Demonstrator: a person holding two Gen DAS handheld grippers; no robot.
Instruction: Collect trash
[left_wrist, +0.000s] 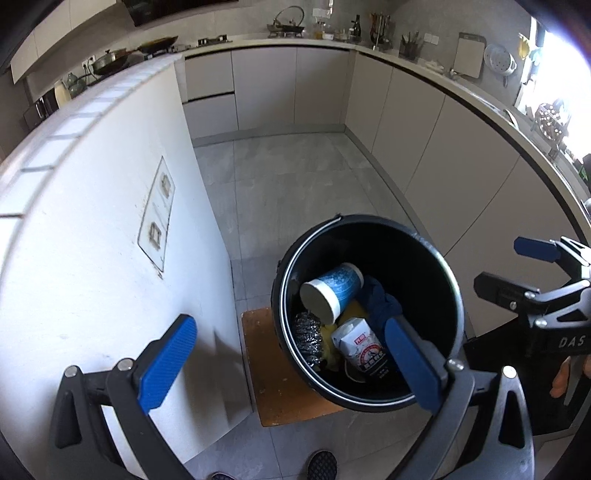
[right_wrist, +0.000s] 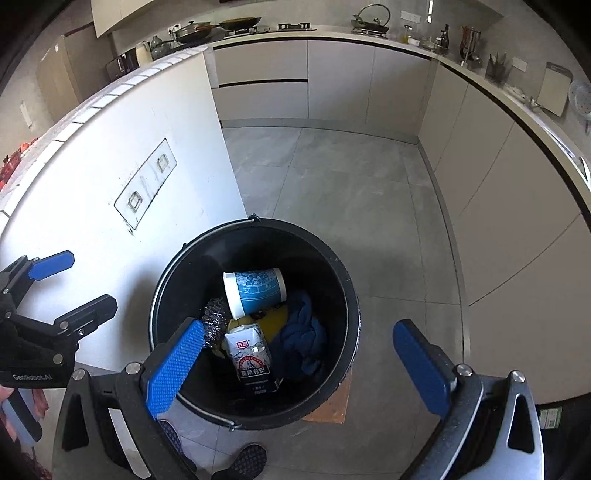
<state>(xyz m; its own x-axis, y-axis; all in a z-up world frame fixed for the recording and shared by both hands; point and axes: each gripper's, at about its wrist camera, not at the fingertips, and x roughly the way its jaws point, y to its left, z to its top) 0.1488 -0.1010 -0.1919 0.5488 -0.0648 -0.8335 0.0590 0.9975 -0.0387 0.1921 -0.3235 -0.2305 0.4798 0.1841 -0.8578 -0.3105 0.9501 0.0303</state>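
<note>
A black bucket stands on a brown board on the floor. Inside lie a blue-and-white paper cup, a white milk carton, a steel wool scourer, a dark blue cloth and something yellow. My left gripper is open and empty above the bucket's left side. My right gripper is open and empty above the bucket. Each gripper also shows in the other's view, the right and the left.
A white half wall with two sockets stands left of the bucket. Beige cabinets line the far and right sides under a cluttered counter. Grey tiled floor lies between. The person's shoes are below.
</note>
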